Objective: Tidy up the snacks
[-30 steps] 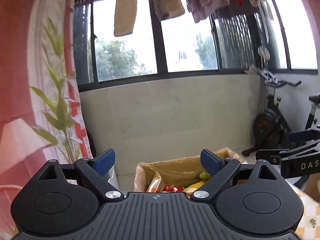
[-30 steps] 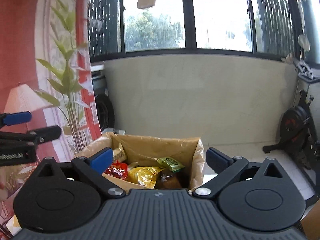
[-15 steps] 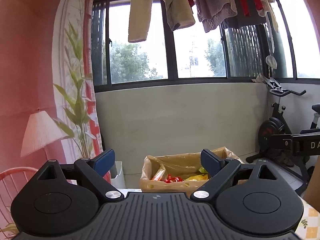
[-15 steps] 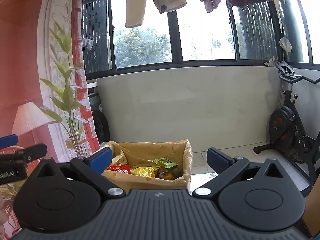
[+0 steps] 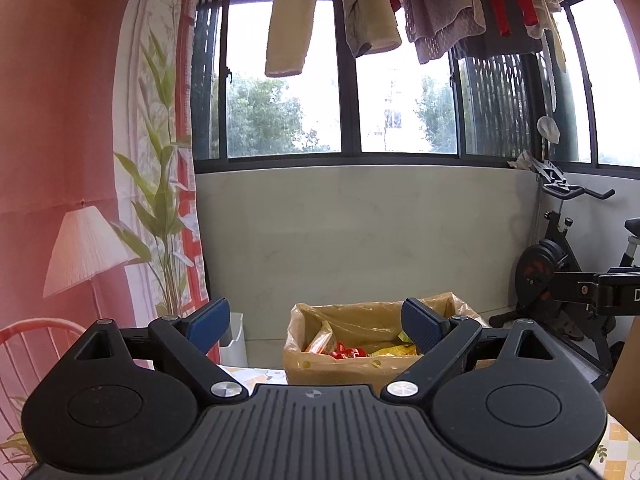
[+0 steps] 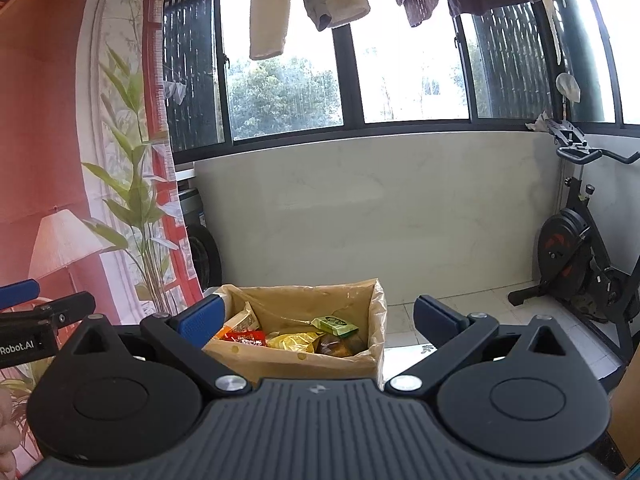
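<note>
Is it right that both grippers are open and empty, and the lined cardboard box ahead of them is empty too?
Not quite. Both the left gripper and right gripper are open and empty, but the cardboard box holds snack packets, as the right wrist view shows.

— Brown cardboard box [image 6: 280, 362], matt, lined with thin crinkled clear plastic [image 6: 378, 320]?
— Yes. Glossy foil on the red snack packet [image 6: 245, 337] and yellow snack packet [image 6: 294, 340].
— Matt ribbed black plastic gripper body [image 6: 320, 428]; shiny round metal pivot screws [image 6: 229, 382].
</note>
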Demonstrator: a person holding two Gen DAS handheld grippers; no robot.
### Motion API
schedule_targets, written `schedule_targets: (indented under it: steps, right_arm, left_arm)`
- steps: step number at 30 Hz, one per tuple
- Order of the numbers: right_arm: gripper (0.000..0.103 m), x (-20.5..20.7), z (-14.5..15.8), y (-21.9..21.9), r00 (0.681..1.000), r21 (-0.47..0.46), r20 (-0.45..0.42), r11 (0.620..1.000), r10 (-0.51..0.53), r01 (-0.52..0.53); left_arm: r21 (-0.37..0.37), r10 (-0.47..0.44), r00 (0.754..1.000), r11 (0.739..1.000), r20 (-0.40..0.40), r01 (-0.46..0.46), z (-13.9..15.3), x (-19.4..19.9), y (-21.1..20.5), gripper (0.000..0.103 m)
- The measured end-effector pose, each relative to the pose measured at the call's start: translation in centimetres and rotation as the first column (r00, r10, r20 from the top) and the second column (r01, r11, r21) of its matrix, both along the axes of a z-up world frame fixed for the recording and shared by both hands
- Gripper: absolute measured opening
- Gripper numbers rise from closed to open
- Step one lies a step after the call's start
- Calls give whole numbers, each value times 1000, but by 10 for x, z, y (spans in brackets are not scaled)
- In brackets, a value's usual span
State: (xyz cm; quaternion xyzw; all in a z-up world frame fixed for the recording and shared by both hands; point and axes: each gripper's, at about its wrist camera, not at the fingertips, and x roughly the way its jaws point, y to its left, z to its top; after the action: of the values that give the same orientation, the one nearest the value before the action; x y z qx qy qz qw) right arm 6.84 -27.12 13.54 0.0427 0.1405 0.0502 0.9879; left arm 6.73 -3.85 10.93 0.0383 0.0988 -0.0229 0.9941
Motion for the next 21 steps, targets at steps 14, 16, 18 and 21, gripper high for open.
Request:
schedule_targets:
  steps: [14, 16, 18, 21]
  right_arm:
    - [102, 1, -5, 3, 1000, 0, -20, 1000, 14, -14]
    - [102, 0, -5, 3, 1000, -1, -23, 1000, 15, -15]
    - [102, 0, -6, 4, 1000, -1, -24, 1000, 15, -15]
    - [102, 0, -6, 4, 1000, -1, -24, 1000, 15, -15]
  left_arm:
    - [-18, 9, 1000, 1000, -2, -9, 1, 1, 6, 94]
    - [-19, 8, 1000, 1000, -2, -8, 0, 1, 6, 94]
    - [-18, 7, 1000, 1000, -1, -7, 0, 1, 6, 94]
    - [-20, 7, 1000, 1000, -1, -7, 0, 1, 6, 94]
